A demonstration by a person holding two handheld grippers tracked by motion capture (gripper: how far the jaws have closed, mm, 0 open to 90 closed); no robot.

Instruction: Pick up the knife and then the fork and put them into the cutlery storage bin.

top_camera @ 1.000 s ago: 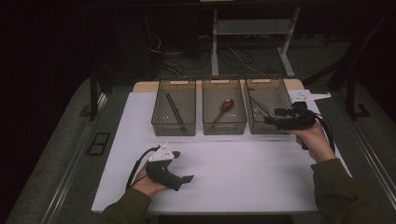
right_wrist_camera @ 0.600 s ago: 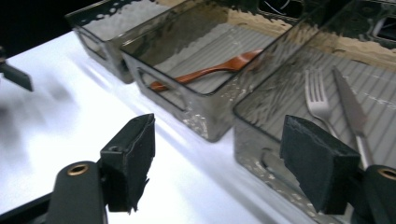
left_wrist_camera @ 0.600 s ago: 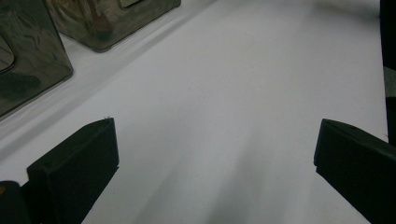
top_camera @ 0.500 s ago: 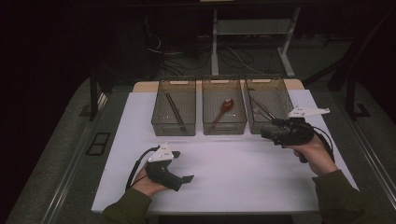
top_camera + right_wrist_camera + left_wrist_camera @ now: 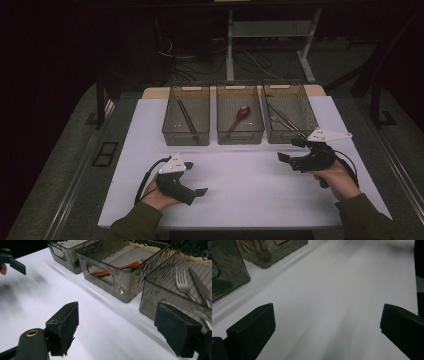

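The three smoky, translucent plastic bins, with the middle one (image 5: 117,287) clearest in the right gripper view, have glossy, rippled walls that catch highlights, and their floors are finely ribbed. In the bin at about two o'clock in that view lie a bright, polished metal fork (image 5: 183,282) and a smooth metal knife (image 5: 200,288), while the middle bin holds a glossy reddish-brown spoon (image 5: 125,266) that looks like lacquered wood or plastic. The flat white table top (image 5: 250,195) is matt and smooth like paper or laminate, and the black jaw pads (image 5: 63,327) of the right gripper look like matt, rough-edged foam rubber.
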